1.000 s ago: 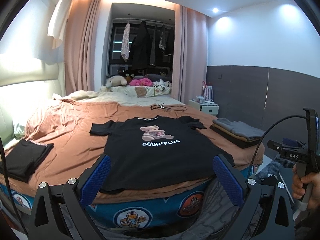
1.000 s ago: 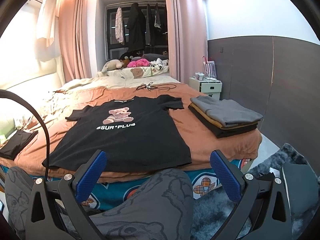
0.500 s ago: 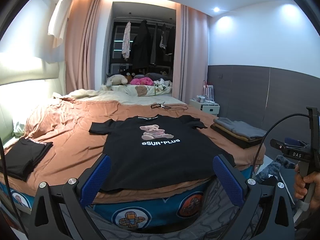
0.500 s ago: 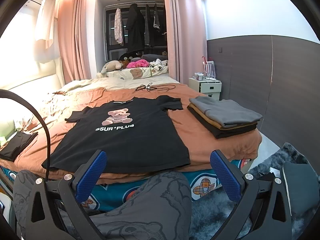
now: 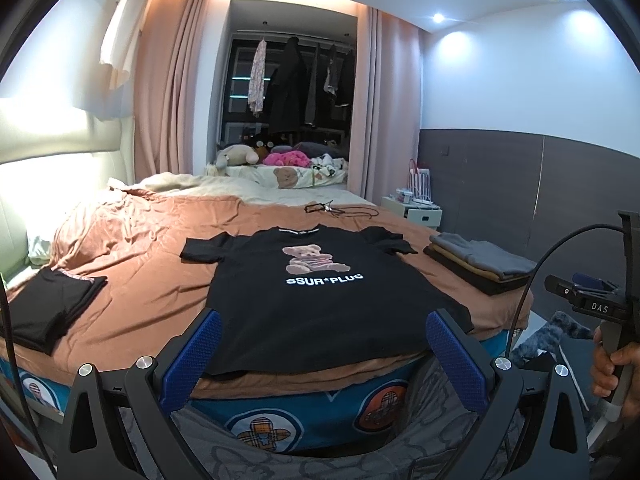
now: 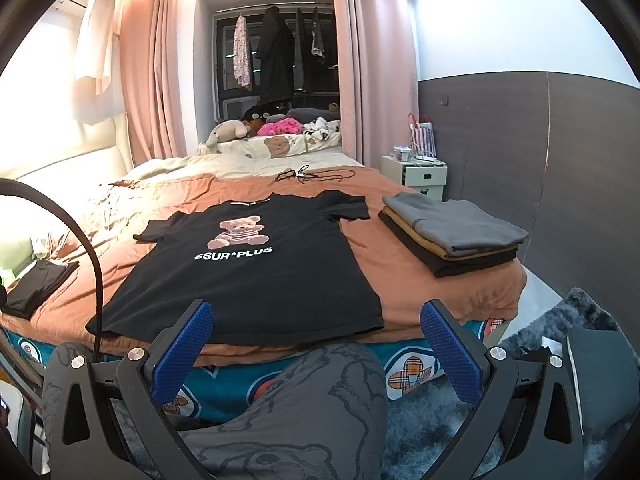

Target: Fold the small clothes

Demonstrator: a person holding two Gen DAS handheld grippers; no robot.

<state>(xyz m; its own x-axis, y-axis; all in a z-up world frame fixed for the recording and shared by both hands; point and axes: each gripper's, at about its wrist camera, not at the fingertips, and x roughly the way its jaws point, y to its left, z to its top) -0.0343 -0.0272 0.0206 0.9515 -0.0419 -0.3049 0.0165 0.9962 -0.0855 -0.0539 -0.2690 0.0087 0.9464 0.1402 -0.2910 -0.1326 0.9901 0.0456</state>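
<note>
Both grippers, the left gripper [image 5: 320, 350] and the right gripper [image 6: 316, 338], are being held wide open and empty just short of the black T-shirt [image 5: 316, 280], which is lying flat on the bed [image 5: 140, 280], hem nearest, collar far away.

Matt black cloth T-shirt [image 5: 320, 292], wrinkled rust cloth bedspread [image 5: 140, 264]; textured blue pads [image 6: 180, 352], matt black plastic frame
</note>
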